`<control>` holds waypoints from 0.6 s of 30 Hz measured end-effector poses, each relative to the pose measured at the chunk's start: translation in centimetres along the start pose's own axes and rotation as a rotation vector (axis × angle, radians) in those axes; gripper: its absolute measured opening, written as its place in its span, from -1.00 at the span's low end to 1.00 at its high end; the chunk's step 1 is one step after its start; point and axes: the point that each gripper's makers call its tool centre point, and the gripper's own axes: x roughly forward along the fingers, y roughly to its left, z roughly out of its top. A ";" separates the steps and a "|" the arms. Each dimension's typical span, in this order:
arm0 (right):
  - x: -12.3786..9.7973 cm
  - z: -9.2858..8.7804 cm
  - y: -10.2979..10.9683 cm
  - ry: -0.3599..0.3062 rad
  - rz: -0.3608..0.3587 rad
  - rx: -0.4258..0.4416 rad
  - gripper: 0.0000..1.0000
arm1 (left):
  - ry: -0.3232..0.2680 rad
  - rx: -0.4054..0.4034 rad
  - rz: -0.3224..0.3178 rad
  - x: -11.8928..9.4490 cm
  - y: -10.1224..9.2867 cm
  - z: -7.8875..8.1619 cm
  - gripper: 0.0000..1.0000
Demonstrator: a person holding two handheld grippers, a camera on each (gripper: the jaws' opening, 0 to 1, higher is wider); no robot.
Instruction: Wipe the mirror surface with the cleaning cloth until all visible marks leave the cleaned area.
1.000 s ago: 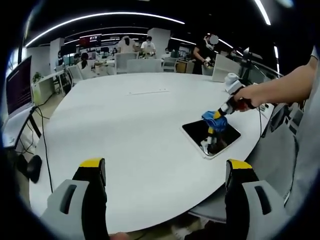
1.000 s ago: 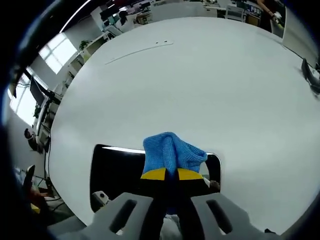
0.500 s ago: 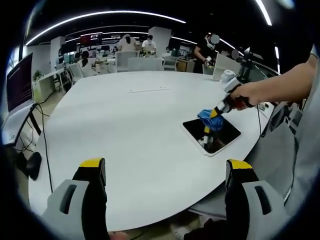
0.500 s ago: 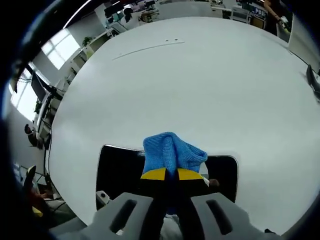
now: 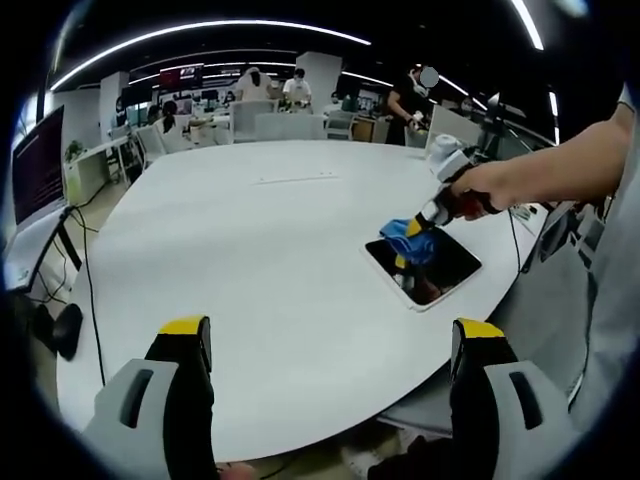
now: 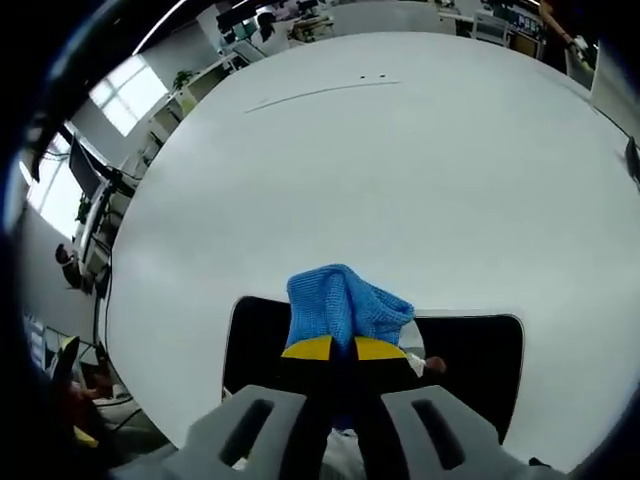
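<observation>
A dark rectangular mirror (image 5: 428,268) with a white rim lies flat near the right edge of the round white table (image 5: 260,260). My right gripper (image 6: 344,349) is shut on a blue cleaning cloth (image 6: 343,306), which is pressed onto the mirror (image 6: 470,360) near its far edge. In the left gripper view that cloth (image 5: 404,232) sits at the mirror's far left corner under the right gripper (image 5: 418,229), held by a person's hand (image 5: 470,190). My left gripper (image 5: 325,345) stands open above the table's near edge, holding nothing, well to the left of the mirror.
Desks, monitors and several people stand in the office beyond the table (image 5: 280,105). A monitor (image 5: 35,165) and cables sit at the far left. A thin seam with small marks (image 6: 320,92) crosses the table's far side.
The right gripper has drawn the blue cloth along the mirror toward its far left corner. The left gripper has stayed still.
</observation>
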 end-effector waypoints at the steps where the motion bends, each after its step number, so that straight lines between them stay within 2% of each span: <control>1: 0.1 0.1 0.0 0.002 -0.002 -0.002 -1.00 | 0.001 0.000 0.000 0.0 0.0 0.0 0.98; 18: 1.7 0.8 3.1 0.008 0.055 -0.018 -1.00 | 0.011 0.013 -0.006 0.1 0.1 0.2 0.98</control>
